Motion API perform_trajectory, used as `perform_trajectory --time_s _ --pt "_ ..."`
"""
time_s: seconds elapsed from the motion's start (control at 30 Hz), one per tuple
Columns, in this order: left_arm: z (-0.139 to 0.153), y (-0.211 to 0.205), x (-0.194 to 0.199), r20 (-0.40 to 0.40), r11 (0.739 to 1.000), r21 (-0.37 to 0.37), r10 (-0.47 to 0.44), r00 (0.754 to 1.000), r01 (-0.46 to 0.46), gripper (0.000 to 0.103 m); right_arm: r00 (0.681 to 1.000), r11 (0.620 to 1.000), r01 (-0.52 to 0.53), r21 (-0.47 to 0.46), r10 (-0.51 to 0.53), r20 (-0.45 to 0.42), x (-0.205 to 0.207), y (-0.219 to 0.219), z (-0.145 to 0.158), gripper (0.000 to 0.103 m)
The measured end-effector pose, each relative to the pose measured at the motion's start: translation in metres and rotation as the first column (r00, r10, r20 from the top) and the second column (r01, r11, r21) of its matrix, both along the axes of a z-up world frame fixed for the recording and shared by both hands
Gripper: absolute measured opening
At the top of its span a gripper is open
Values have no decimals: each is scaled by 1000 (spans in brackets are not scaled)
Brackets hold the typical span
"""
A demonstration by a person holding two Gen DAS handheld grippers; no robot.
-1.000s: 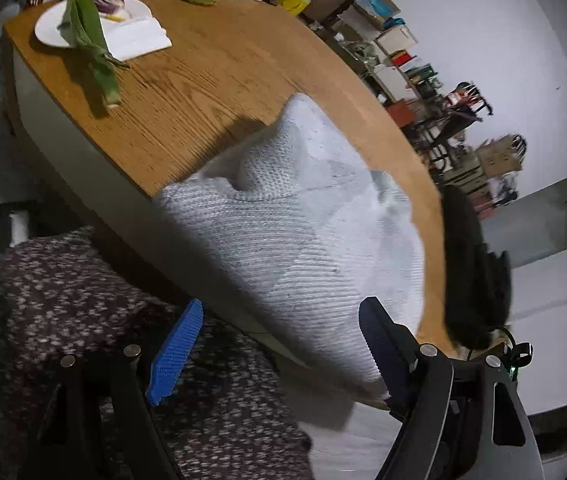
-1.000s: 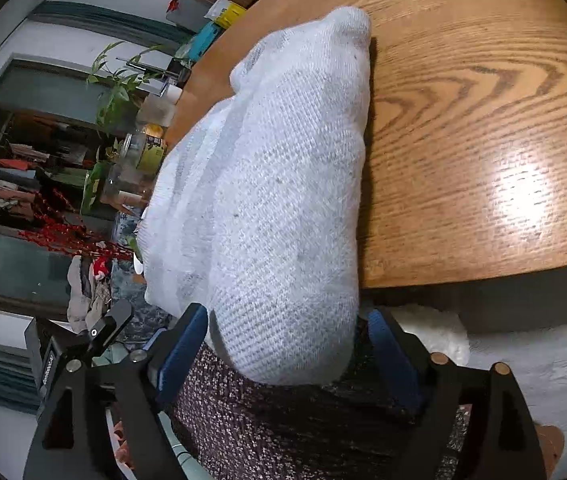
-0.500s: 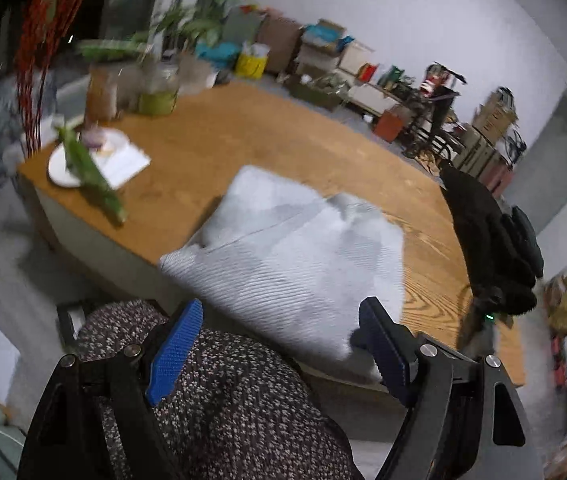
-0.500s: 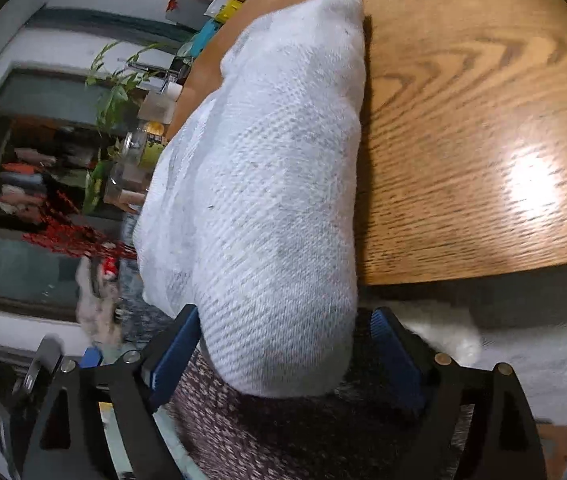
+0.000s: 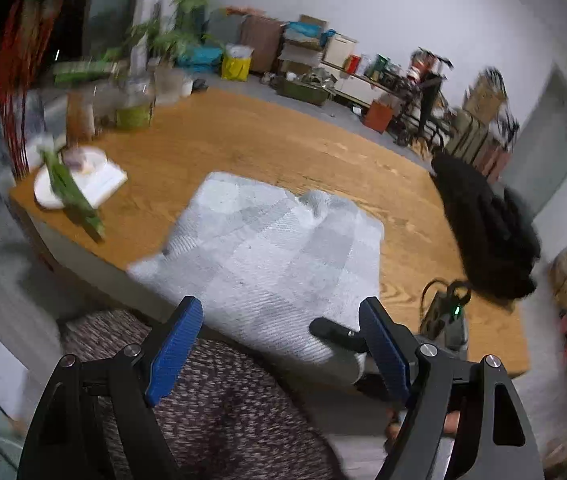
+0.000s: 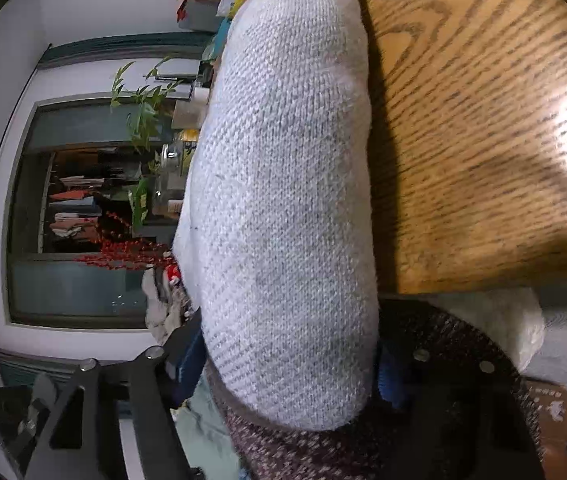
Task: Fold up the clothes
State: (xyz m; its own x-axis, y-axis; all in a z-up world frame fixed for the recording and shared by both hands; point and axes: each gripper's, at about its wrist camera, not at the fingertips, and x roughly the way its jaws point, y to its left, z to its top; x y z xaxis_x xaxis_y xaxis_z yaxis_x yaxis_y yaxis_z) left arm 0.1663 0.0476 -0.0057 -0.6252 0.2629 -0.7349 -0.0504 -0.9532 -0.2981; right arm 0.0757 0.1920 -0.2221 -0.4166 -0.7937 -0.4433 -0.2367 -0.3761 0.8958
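Left wrist view: As seen from above the near table edge, the left gripper stands wide with nothing between its jaws.
Sweater: the pale grey knit sweater lies folded on the wooden table, its near part overhanging the near edge.
Right wrist view: the right gripper is closing, jaws either side of the overhanging end of the sweater; pad contact cannot be confirmed.
Handling: judged soft, light, limp; thick knit should not slip.
Hold point: the overhanging folded edge, through all layers.
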Motion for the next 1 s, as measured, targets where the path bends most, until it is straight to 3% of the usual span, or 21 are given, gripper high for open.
perform_trajectory --time_s 0.03,0.13,0.3,0.43,0.5,0.53,0.63,0.7,0.77,0.83,0.9,0.97,1.0 --pt "-6 -8 -6 30 997 79 23 999 -25 81 1000 1000 -13 -13 13 8 -1 0 0 71" --pt "-19 -27 -16 103 969 221 88 991 -109 81 999 999 -39 -1 39 18 -5 -5 4 67" --pt "-27 -42 -22 122 960 175 197 973 -217 86 998 998 -54 36 54 12 -7 -10 25 62" --pt "-31 -54 -28 154 914 301 236 959 -273 91 998 998 -64 9 64 -28 -14 -12 53 61" --pt "-35 -56 -31 163 885 367 241 957 -286 103 997 998 -58 -17 57 -54 -20 -11 66 61" --pt "-37 -57 -31 166 867 402 247 955 -294 103 997 998 -51 -32 49 -63 -22 -11 71 61" --pt "-43 -59 -36 183 838 435 275 944 -328 103 996 997 -32 -72 25 -85 -26 -9 82 61" --pt "-48 -59 -42 201 837 435 270 942 -332 103 995 995 -21 -96 12 -94 -30 -9 86 61" --pt "-59 -60 -47 255 815 462 255 933 -349 103 995 993 -15 -113 4 -99 -33 -8 88 61" --pt "-76 -60 -49 348 758 522 230 909 -392 103 995 992 -10 -128 -3 -100 -38 -7 90 61" --pt "-95 -60 -51 445 677 587 189 875 -444 103 995 990 -6 -139 -8 -100 -42 -7 92 61" --pt "-109 -59 -49 501 581 640 181 846 -503 103 995 989 -6 -146 -9 -103 -47 -8 94 61" --pt "-111 -58 -49 511 547 652 193 838 -524 103 994 989 -7 -150 -9 -105 -50 -10 94 61"
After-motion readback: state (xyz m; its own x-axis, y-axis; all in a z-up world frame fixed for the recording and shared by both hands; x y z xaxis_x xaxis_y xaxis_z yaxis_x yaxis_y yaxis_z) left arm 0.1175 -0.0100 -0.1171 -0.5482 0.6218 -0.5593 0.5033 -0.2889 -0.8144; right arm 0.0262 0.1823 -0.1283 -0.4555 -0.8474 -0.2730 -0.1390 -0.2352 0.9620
